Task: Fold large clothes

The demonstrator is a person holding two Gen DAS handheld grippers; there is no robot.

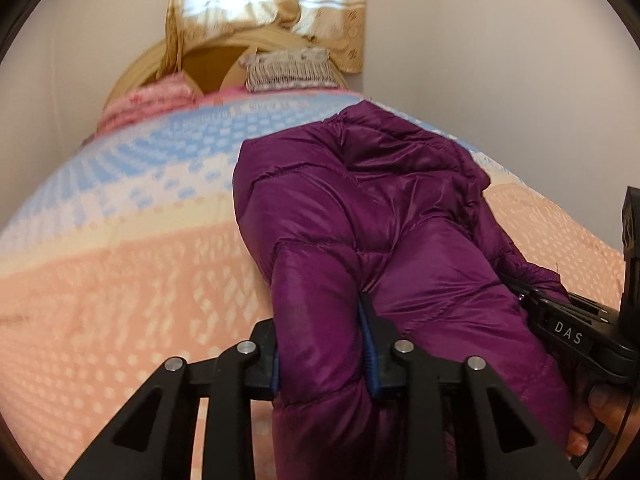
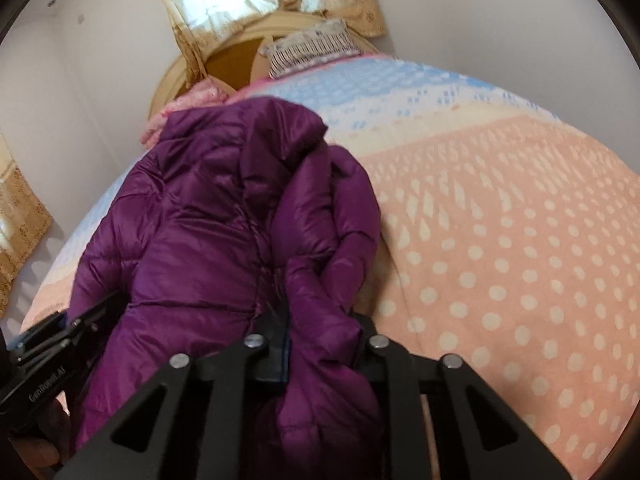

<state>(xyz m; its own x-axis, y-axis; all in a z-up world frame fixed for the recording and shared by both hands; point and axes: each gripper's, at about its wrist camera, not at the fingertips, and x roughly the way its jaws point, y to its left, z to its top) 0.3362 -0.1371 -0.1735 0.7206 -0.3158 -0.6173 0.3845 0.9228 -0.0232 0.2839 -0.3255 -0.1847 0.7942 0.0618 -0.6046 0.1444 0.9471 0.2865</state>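
Left hand-held gripper (image 1: 324,344): we see it clamped on a fold of the purple down jacket (image 1: 360,208), which lies on the bed (image 1: 120,272) below the headboard (image 1: 216,56). Right wrist view: our right hand-held gripper (image 2: 320,344) pinches the jacket's near fold.

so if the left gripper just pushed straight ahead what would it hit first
Probably more of the purple down jacket: the left gripper is already shut on a fold of it, and the bulk is bunched directly ahead on the bedspread.
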